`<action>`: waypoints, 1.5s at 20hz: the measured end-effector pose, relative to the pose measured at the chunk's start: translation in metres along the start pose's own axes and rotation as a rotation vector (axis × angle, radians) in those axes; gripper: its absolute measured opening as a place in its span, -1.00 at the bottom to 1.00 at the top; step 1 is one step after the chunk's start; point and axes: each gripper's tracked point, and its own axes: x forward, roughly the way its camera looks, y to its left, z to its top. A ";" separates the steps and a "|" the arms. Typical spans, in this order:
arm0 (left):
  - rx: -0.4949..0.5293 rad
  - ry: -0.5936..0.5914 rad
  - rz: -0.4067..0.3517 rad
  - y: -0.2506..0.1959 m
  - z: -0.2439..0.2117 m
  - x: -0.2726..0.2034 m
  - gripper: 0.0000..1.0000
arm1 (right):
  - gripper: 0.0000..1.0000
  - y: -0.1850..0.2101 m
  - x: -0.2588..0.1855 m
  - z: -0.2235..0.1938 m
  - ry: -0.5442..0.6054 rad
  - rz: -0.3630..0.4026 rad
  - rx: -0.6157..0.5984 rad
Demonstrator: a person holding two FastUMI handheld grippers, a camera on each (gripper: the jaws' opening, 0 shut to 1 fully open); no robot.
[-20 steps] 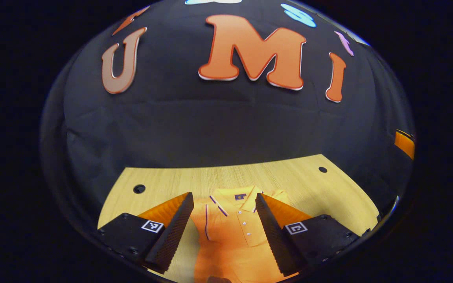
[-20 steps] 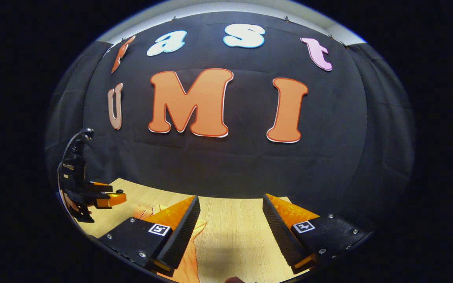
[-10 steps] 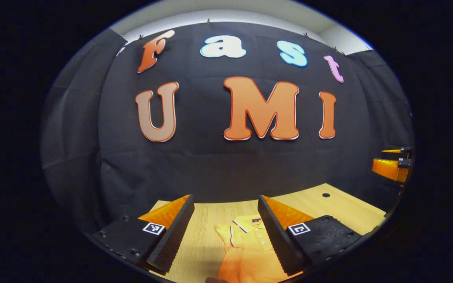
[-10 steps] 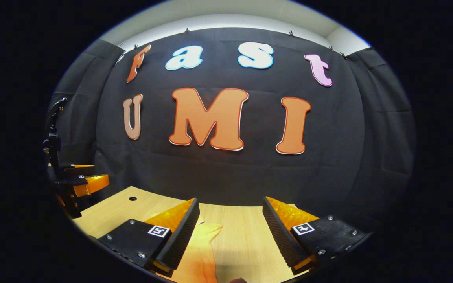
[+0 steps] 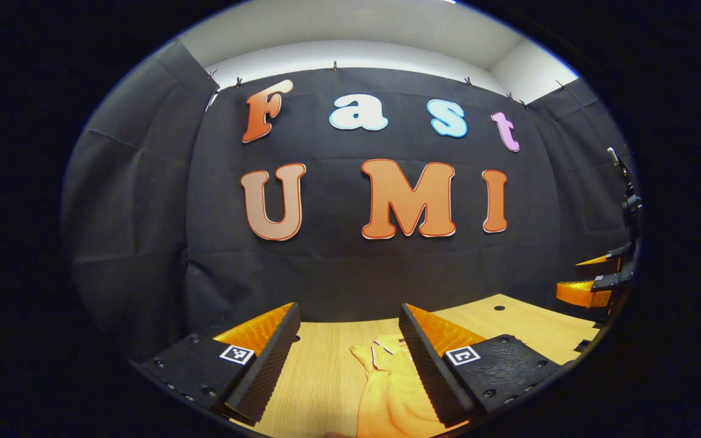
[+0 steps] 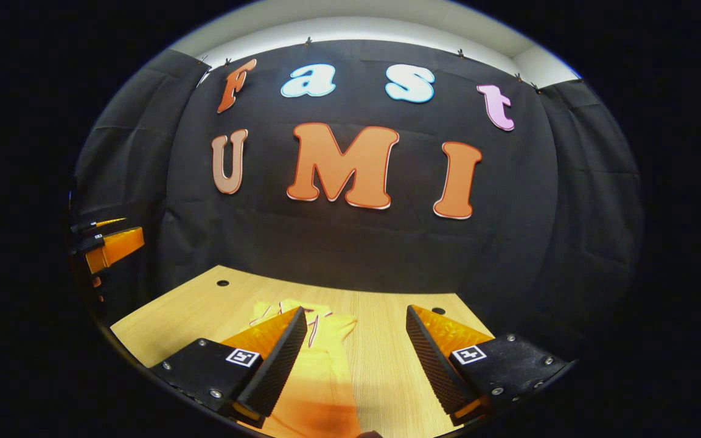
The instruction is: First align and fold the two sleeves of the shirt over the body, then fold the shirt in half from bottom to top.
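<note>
Both grippers have pulled up and back in the last second. The left gripper (image 5: 348,359) and right gripper (image 6: 356,356) are both spread wide, holding nothing. The orange polo shirt with striped collar (image 5: 390,389) lies narrow on the light wooden table (image 6: 387,359), sleeves apparently tucked in, so I'd guess the bottom-to-top fold comes next.
</note>
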 end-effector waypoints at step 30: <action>0.002 1.284 -0.120 -0.053 -0.252 -0.069 0.99 | 0.87 0.019 -0.072 -0.323 1.066 0.158 0.071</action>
